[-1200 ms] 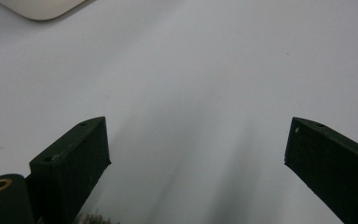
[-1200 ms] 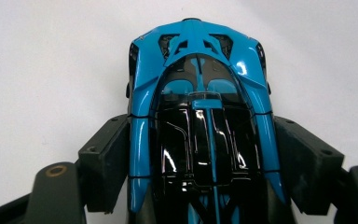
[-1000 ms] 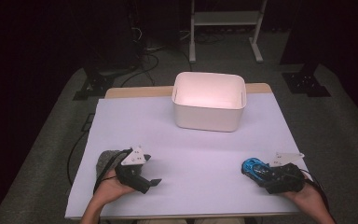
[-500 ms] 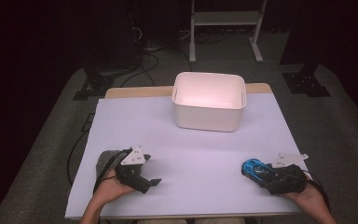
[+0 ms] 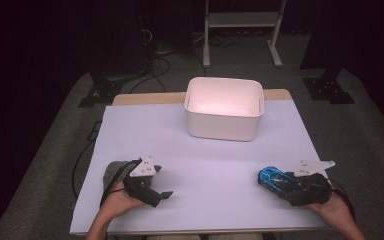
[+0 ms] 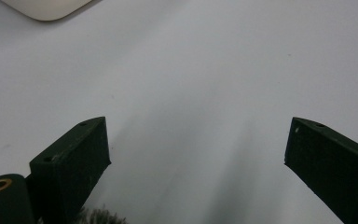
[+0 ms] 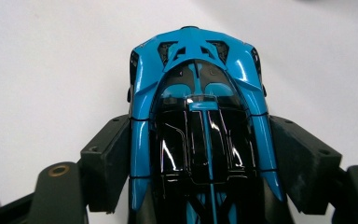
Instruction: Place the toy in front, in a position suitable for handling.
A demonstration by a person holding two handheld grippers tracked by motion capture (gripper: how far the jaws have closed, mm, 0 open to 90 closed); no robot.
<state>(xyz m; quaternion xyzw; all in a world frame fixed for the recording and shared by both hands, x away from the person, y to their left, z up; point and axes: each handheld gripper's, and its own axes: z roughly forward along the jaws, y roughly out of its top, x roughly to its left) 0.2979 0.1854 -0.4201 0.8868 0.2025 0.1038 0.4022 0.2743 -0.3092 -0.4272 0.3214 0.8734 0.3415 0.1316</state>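
1. Lower right of the high view: the right gripper [image 5: 274, 181], held in the person's right hand [image 5: 336, 207], points toward the frame's left, and the blue toy car [image 5: 272, 178] sits at its tip on the white table [image 5: 220, 160].
2. Centre of the right gripper view: the blue toy car [image 7: 198, 126] lies lengthwise between the two black jaws, its far end projecting beyond them toward the top of the frame. Each jaw presses flat against one side of the car, so the gripper [image 7: 198, 156] is clamped on it at a wide opening.
3. Lower left of the high view: the left gripper [image 5: 164, 194] rests in the left hand [image 5: 117, 200], just beside a grey furry object [image 5: 114, 172].
4. Left gripper view: the jaws stand wide apart with bare table between them.
5. Upper centre of the high view: a white bin [image 5: 224, 108] stands well apart from both grippers.
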